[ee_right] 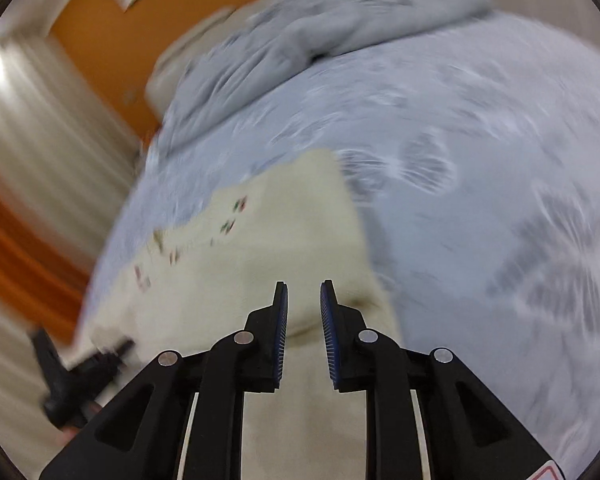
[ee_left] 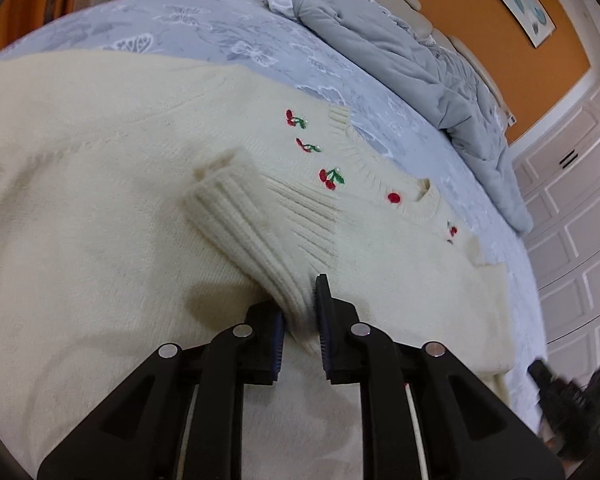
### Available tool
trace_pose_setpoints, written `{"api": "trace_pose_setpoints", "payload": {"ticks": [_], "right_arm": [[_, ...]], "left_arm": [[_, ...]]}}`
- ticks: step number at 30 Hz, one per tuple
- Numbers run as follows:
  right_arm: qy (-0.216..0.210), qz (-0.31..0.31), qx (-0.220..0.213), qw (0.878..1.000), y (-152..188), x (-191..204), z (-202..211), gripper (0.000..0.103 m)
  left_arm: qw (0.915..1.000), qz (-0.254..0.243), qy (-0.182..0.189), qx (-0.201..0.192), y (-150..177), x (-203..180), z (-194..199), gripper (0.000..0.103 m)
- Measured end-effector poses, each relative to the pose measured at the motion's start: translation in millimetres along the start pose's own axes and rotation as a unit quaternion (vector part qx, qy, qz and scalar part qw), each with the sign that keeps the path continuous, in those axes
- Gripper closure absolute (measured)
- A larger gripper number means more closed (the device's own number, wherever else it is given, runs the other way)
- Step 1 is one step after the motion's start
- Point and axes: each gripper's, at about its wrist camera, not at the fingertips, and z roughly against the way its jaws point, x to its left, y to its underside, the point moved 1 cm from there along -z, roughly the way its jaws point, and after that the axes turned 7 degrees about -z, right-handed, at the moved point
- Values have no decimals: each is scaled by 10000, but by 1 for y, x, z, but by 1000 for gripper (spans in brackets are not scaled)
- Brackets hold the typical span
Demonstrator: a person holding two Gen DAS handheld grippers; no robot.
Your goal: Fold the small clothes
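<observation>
Left hand-held gripper pinches a sweater sleeve; right one hangs with nothing in it.

A cream knit sweater [ee_left: 100,184] with embroidered cherries [ee_left: 331,178] lies flat on a bed [ee_left: 204,36] covered in a pale blue butterfly-print sheet. The left hand-held gripper [ee_left: 300,320] clamps the ribbed sleeve cuff [ee_left: 252,224], which is folded across the sweater's chest near the neckline. In the blurred right wrist view, the right hand-held gripper [ee_right: 304,320] sits above the sweater's near right edge, its fingers a narrow gap apart with no cloth between them. A crumpled grey quilt [ee_left: 400,52] is heaped at the far side of the bed by an orange wall [ee_left: 480,12].
</observation>
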Motion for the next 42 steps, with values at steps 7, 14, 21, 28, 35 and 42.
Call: {"api": "trace_pose_setpoints", "payload": {"ticks": [7,14,21,28,35,42], "right_arm": [[398,116,631,9971,-20,-28,-92,103],[813,338,337,9955,-1,-4,-35,92],[111,1288,712,9891,65,66,-12,92],[543,806,654,9931,23,60,-50,92],[1286,403,467,9898,21,-23,-20,102],[938,1389,607,9840,111,21,56,74]], "left_arm": [[9994,230,128,225,1,12,11,85],[9989,280,-361,-78,10,53,69,48],[9972,605,-334,-279,4,64,102,48],[9944,431,-860,430,-23,18,22,49],[9963,178,-819,177,-11,35,38,52],[9739,1750,-1268,-698,-4,174,149,18]]}}
